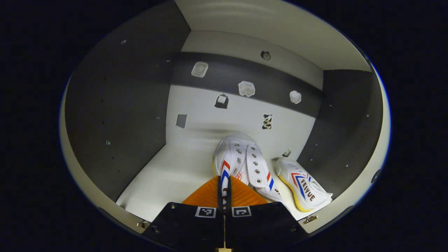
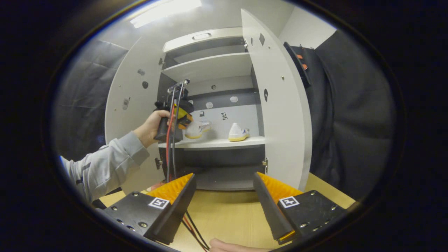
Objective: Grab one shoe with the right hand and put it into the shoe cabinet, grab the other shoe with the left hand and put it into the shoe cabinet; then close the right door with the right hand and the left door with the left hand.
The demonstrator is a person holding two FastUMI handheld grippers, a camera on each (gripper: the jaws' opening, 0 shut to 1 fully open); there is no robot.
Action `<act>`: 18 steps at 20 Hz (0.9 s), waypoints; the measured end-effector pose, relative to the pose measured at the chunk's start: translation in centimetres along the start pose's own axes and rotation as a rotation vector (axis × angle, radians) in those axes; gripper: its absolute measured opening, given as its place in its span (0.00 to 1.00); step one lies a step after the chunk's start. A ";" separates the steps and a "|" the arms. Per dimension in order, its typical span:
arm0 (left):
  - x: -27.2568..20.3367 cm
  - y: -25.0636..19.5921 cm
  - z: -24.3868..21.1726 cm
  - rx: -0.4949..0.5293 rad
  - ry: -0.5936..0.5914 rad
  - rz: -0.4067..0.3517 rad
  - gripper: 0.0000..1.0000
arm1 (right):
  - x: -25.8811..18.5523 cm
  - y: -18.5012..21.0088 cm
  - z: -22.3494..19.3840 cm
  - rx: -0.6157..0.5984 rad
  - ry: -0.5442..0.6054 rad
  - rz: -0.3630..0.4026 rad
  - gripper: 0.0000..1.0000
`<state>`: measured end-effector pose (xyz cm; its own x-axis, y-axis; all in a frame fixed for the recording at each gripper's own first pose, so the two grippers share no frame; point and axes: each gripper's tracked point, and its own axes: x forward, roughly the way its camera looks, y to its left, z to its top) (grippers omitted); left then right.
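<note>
Left tongs clamped together on the heel of one white shoe, held inside the shoe cabinet over its shelf. Second shoe, lettered "FEIYUE", lies on the shelf just right of the first. Right tongs spread apart above the tabletop, before the cabinet.

The left gripper had ribbed wedge-shaped fingers on flat black plates, each plate carrying a square black-and-white marker and small screws. The right gripper was built alike, with screws along its plate edges. Red and black cables ran from the handheld unit, and the person wore a light grey sleeve.
</note>
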<state>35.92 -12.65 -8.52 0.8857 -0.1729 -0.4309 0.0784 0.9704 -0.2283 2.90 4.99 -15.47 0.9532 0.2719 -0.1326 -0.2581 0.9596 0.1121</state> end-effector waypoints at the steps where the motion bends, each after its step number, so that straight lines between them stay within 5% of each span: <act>1: 0.4 0.3 -0.4 0.016 0.011 0.001 0.02 | -0.4 0.1 0.0 -0.004 0.000 -0.004 0.98; 4: 0.2 0.1 -0.1 0.000 0.002 -0.002 0.15 | -1.6 0.2 0.1 -0.028 -0.001 -0.025 0.98; 6: -1.4 0.4 2.9 0.048 -0.124 0.010 0.63 | -2.4 0.6 0.2 -0.032 -0.002 -0.030 0.98; 7: -2.7 0.4 3.3 0.078 -0.138 0.011 0.70 | -2.9 0.8 0.1 -0.034 0.002 -0.031 0.98; 13: -11.8 -0.4 3.6 0.133 -0.232 -0.023 0.94 | -6.1 1.5 -0.2 -0.027 -0.010 -0.056 0.98; 18: -18.9 -0.2 1.4 0.183 -0.251 -0.041 0.97 | -8.3 1.3 -0.3 -0.031 -0.011 -0.093 0.98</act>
<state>19.79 -9.31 0.88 0.9638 -0.1873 -0.1899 0.1769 0.9817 -0.0706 -5.44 3.98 -14.54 0.9749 0.1807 -0.1302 -0.1729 0.9825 0.0689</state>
